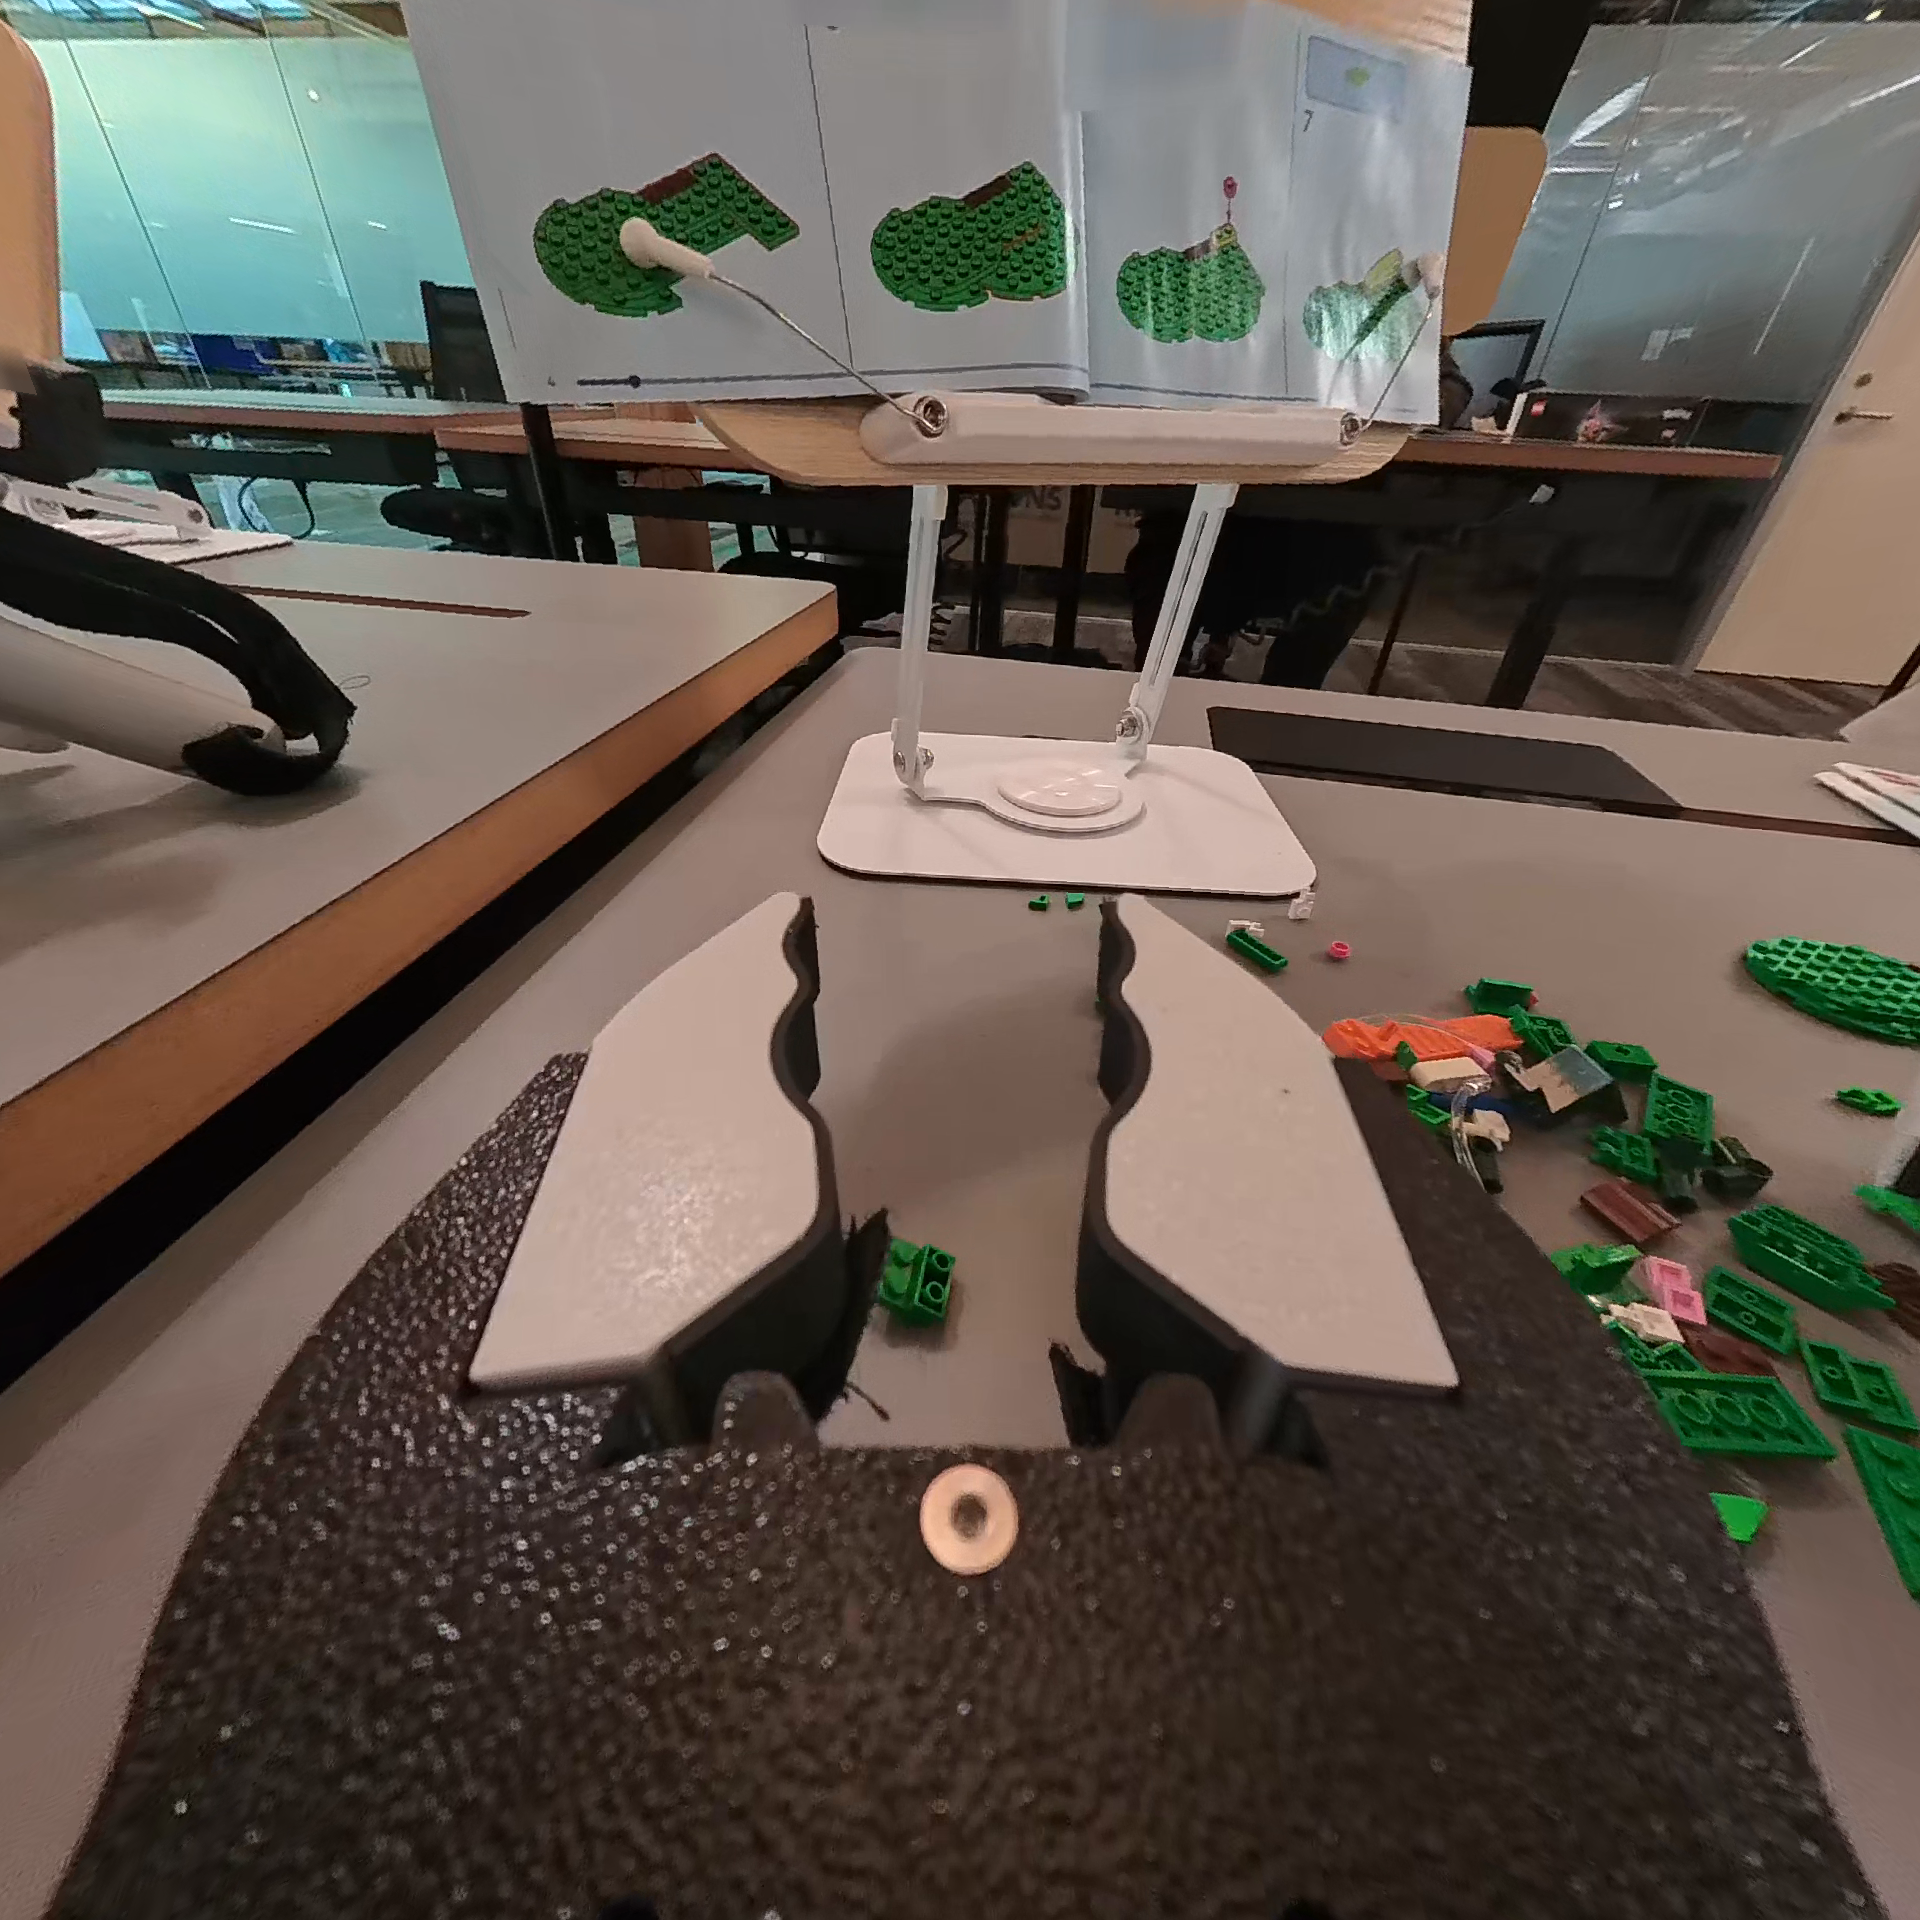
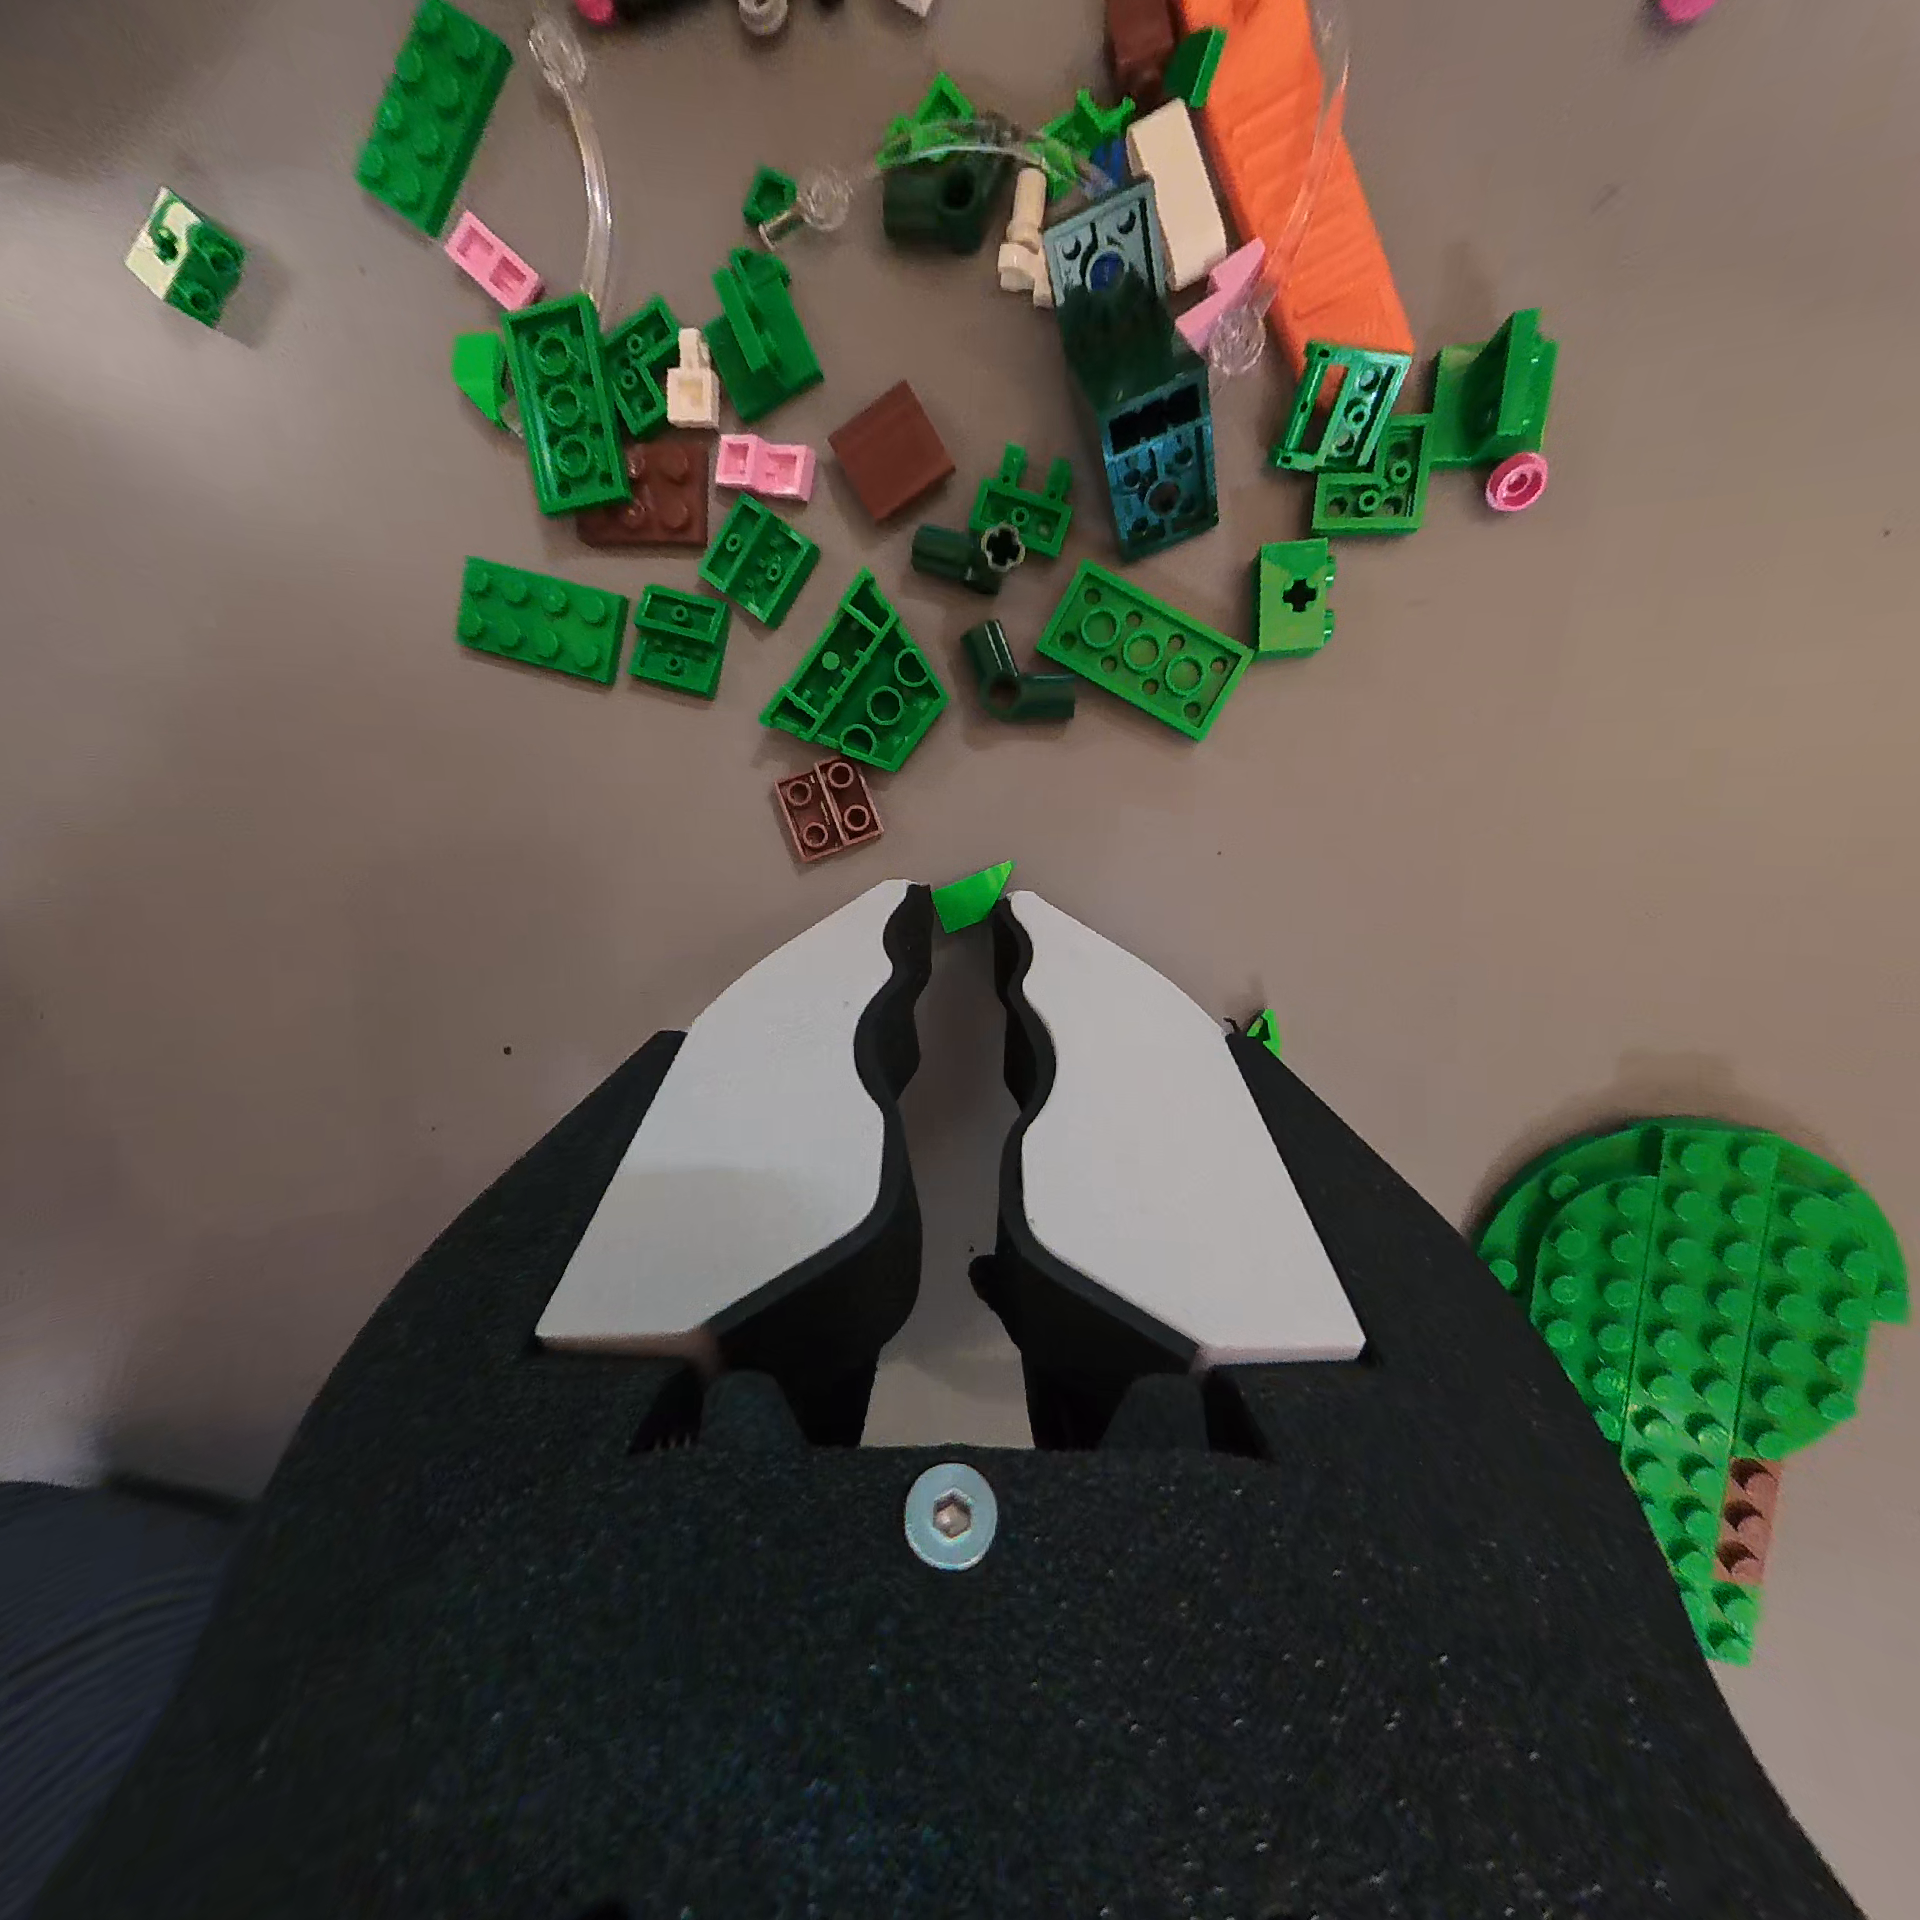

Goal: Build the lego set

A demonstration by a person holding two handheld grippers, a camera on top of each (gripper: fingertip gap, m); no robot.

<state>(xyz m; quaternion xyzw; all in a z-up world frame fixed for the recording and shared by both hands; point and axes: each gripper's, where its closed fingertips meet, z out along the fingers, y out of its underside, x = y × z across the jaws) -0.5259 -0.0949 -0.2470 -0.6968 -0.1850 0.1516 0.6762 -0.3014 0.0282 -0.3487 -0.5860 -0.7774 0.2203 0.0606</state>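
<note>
My right gripper (image 2: pixel 964 902) is shut on a small bright green piece (image 2: pixel 971 894) held at its fingertips above the grey table. A pile of loose Lego pieces (image 2: pixel 831 436), mostly green with some brown, pink and orange, lies ahead of it. The green studded base plate (image 2: pixel 1704 1309) with a brown strip lies at the lower right. My left gripper (image 1: pixel 956 914) is open and empty over the table, with a small green brick (image 1: pixel 916 1280) on the table between its fingers near their base. The pile (image 1: pixel 1662 1174) and the base plate (image 1: pixel 1839 982) lie to its right.
An instruction booklet (image 1: pixel 935 197) stands open on a white stand (image 1: pixel 1060 821) straight ahead of the left gripper. A second table (image 1: pixel 364 707) with a black strap lies to the left. A white-and-green brick (image 2: pixel 187 260) sits apart at the left of the pile. Some 30 centimetres of space lies between my two pairs of fingers.
</note>
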